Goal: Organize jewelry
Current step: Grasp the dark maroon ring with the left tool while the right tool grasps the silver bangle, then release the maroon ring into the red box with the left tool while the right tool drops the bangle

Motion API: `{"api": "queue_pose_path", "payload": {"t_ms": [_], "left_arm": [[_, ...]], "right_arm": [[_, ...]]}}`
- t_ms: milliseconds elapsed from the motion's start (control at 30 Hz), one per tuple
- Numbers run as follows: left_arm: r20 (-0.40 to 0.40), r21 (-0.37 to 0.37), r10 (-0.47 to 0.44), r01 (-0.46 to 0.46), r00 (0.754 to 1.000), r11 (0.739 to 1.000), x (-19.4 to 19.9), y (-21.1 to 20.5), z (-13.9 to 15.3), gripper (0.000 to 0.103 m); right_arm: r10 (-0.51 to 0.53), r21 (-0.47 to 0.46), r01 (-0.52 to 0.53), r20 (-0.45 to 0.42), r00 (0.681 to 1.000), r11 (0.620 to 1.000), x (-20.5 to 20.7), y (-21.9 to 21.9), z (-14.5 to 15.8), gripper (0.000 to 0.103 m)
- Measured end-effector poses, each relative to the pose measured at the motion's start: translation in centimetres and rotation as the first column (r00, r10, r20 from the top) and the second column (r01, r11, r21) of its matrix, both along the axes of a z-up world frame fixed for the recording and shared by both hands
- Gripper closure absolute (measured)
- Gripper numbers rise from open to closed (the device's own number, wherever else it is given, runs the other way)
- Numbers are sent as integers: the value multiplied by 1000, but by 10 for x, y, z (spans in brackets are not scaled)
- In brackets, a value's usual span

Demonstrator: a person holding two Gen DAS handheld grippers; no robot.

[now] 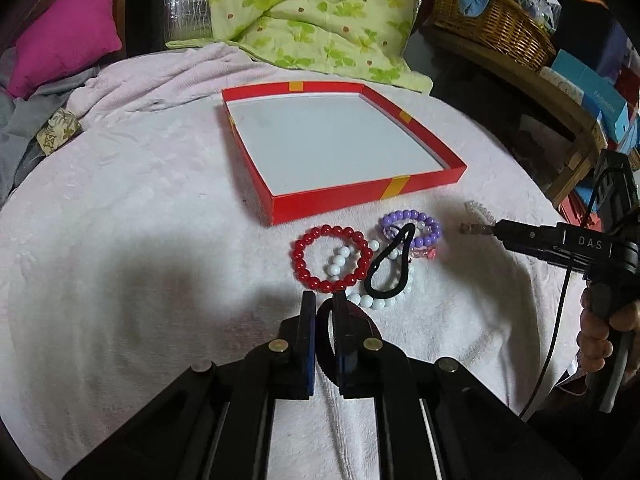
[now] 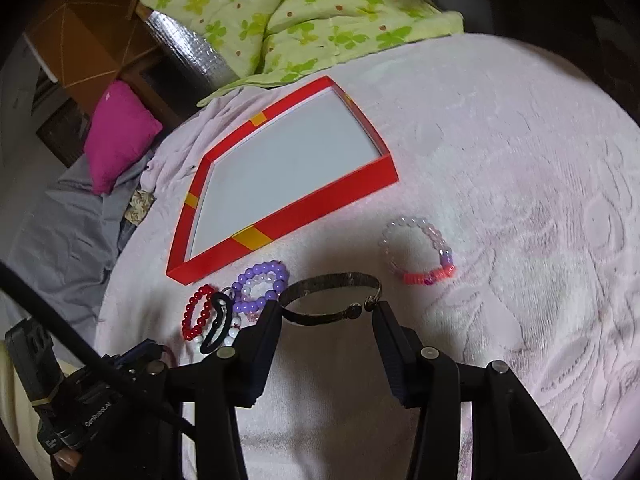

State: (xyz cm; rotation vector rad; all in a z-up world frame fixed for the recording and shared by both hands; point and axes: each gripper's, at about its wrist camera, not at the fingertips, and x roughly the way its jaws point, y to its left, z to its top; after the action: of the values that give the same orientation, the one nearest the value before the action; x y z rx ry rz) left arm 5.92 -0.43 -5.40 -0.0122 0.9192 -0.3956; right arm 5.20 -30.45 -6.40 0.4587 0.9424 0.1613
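A red shallow box (image 1: 360, 196) with a white floor lies on the pale pink blanket, and nothing is in it. In front of it lie a red bead bracelet (image 1: 304, 248), a white bead bracelet (image 1: 376, 300), a black hair tie (image 1: 384, 268) and a purple bead bracelet (image 1: 404, 216). My left gripper (image 1: 324, 300) is shut on a dark band (image 1: 322, 340) that loops between its fingers. My right gripper (image 2: 328, 306) is shut on an open metal bangle (image 2: 332, 278), one finger on each side. A clear and pink bead bracelet (image 2: 420, 276) lies to its right.
A green floral quilt (image 1: 312, 12) is bunched behind the box. A pink pillow (image 1: 64, 40) sits at the far left. A wicker basket (image 1: 492, 20) and blue boxes (image 1: 592, 92) stand on a wooden shelf beyond the blanket's right edge.
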Motion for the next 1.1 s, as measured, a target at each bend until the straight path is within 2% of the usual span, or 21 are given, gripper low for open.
{"api": "queue_pose_path", "payload": {"t_ms": [133, 167, 200, 267, 367, 533, 600, 833, 933, 1100], "left_arm": [[17, -10, 3, -3, 1000, 1000, 0, -1, 9, 95], [20, -13, 8, -7, 1000, 1000, 1, -2, 12, 95], [29, -20, 13, -13, 999, 1000, 4, -3, 18, 95], [45, -37, 26, -25, 999, 999, 9, -4, 28, 95], [64, -44, 55, -53, 996, 998, 22, -7, 39, 95], [89, -63, 63, -58, 994, 996, 40, -16, 49, 95], [88, -65, 65, -60, 994, 996, 46, -20, 50, 95], [97, -35, 61, -57, 993, 998, 67, -29, 43, 95], [87, -19, 60, -58, 994, 998, 72, -28, 38, 95], [94, 12, 70, -72, 993, 997, 70, -24, 35, 95]], "right_arm": [[-10, 41, 10, 15, 1000, 999, -3, -7, 3, 53], [-12, 54, 11, 19, 1000, 998, -3, -8, 4, 60], [-10, 77, 8, 22, 1000, 997, -3, -9, 5, 79], [-21, 104, 19, 22, 1000, 994, 0, -10, 6, 79], [-23, 52, 22, 23, 999, 998, 5, -4, 9, 79], [-25, 38, 25, -1, 1000, 999, 8, -5, 2, 79], [-39, 38, 38, 15, 999, 999, 5, -9, 5, 87], [-5, 48, 1, 83, 997, 999, 10, 2, 23, 90], [4, 48, -7, 70, 998, 999, 12, 5, 20, 90], [-22, -16, 23, 45, 999, 1000, 8, -4, 16, 89]]}}
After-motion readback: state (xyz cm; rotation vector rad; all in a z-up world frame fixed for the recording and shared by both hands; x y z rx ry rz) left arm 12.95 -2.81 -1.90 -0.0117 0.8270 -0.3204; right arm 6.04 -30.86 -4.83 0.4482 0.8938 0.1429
